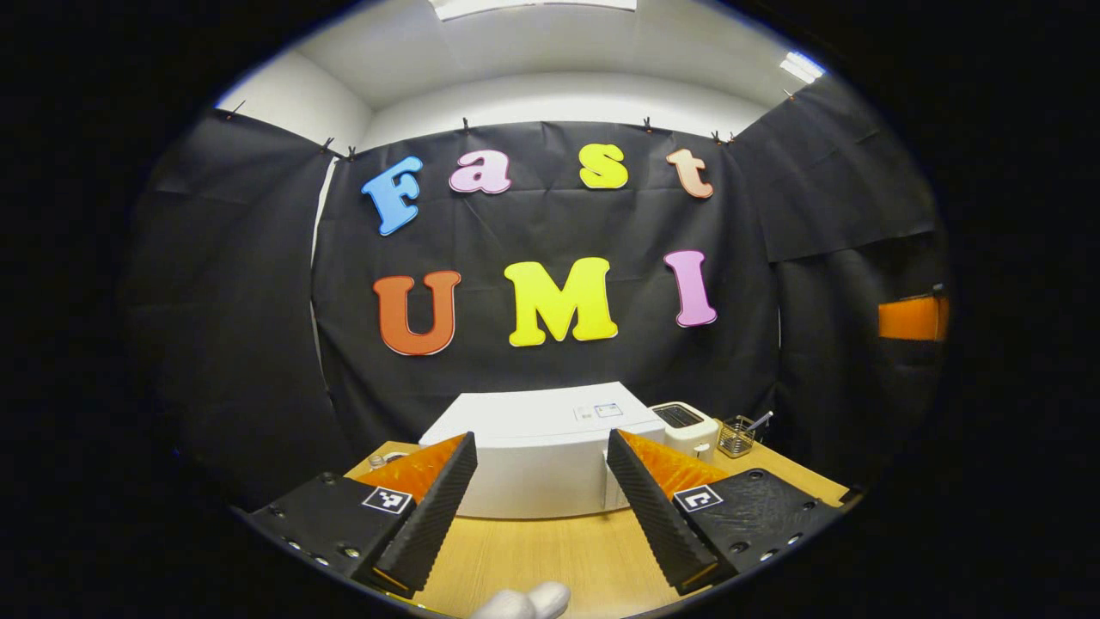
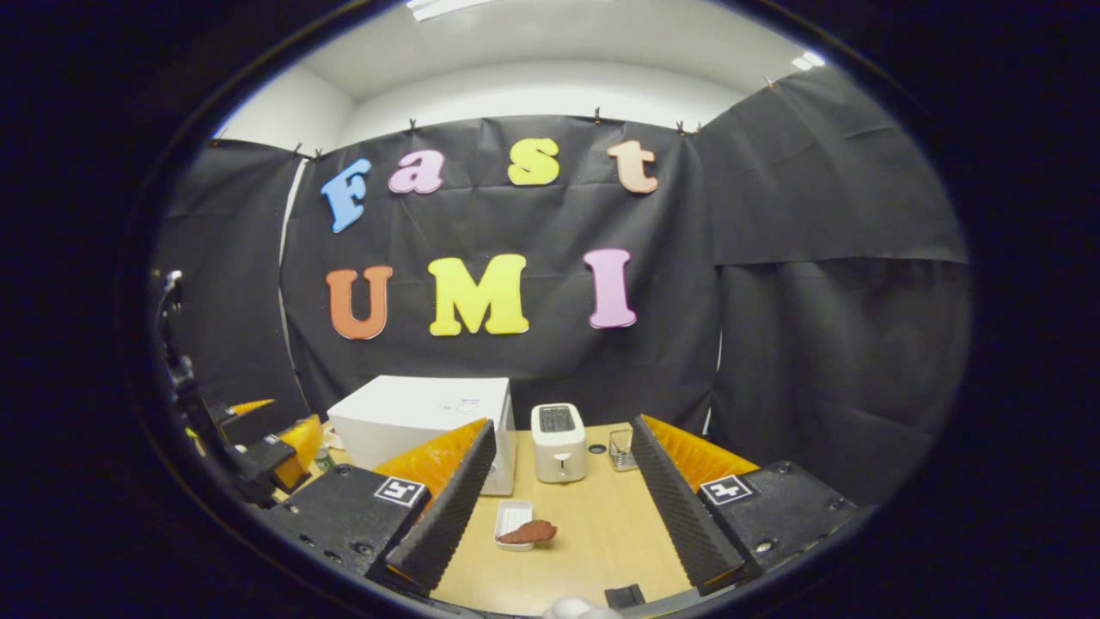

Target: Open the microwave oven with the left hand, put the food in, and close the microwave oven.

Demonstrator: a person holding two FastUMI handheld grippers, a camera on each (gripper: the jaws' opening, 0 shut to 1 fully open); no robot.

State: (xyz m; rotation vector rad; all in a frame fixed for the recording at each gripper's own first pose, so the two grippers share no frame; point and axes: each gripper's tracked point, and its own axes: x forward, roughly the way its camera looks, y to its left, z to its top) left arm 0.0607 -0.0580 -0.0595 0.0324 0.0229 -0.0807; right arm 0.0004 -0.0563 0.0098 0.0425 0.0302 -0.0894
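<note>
Nothing is done yet, as I read it — the white microwave oven (image 1: pixel 537 447) sits shut on the wooden table (image 1: pixel 559 559), well ahead of my left gripper (image 1: pixel 541 503), its jaws spread and empty. My right gripper (image 2: pixel 559 507) is spread too; the brown food (image 2: pixel 528 532) lies by a small white tray (image 2: pixel 512 518) — opening, loading, closing all remain.

left tool (image 1: pixel 540 507) and right tool (image 2: pixel 559 503) both gape, empty.

The microwave oven (image 1: pixel 550 451) carries a small sticker (image 1: pixel 599 412) on its top, toward the toaster side, with print too small to read. Square black-and-white coded markers (image 1: pixel 387 499) sit on both grippers; they spell nothing readable.
</note>
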